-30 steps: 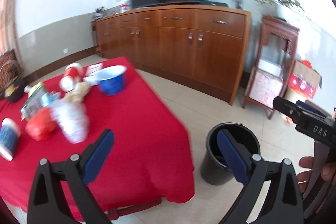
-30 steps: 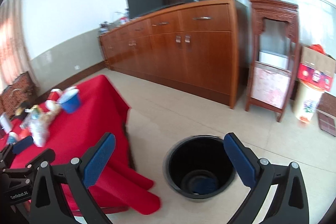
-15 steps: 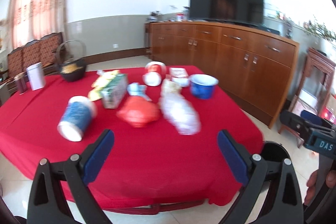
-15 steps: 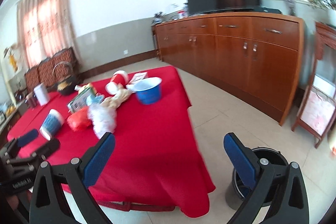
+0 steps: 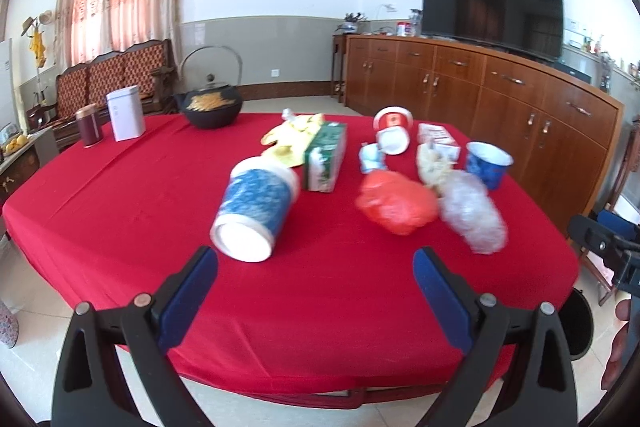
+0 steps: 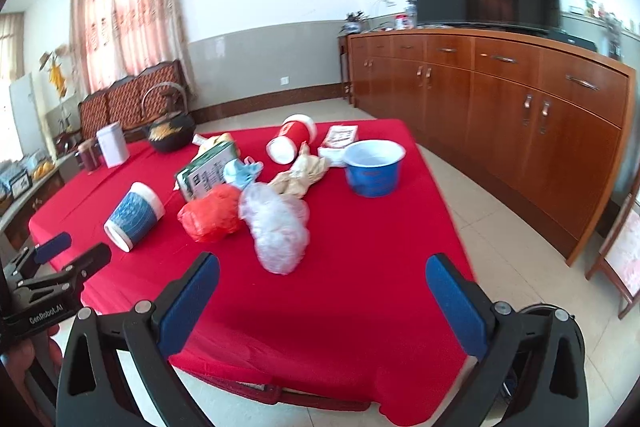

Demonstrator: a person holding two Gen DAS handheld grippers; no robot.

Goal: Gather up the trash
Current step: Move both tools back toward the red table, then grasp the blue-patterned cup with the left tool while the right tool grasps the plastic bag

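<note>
Trash lies on a red-clothed table [image 5: 120,195]: a tipped blue-and-white cup [image 5: 254,213], a red plastic bag [image 5: 394,205], a clear crumpled bag [image 5: 474,213], a green carton [image 5: 326,155], a tipped red cup [image 5: 392,133], a blue bowl [image 5: 488,165]. The same items show in the right wrist view: cup [image 6: 134,215], red bag [image 6: 212,213], clear bag [image 6: 278,225], bowl [image 6: 374,167]. My left gripper [image 5: 316,291] is open and empty at the table's near edge. My right gripper [image 6: 322,301] is open and empty there too. The black bin [image 5: 578,323] stands on the floor at right.
A black kettle [image 5: 210,105], a white tin [image 5: 126,113] and a dark jar [image 5: 89,125] stand at the table's far left. A wooden sideboard [image 5: 500,99] with a TV [image 5: 494,1] lines the right wall. A wooden bench [image 5: 108,79] stands under the curtains.
Both grippers have swung left, away from the black bin on the floor, and now face the table of trash. Both stay open and empty.
</note>
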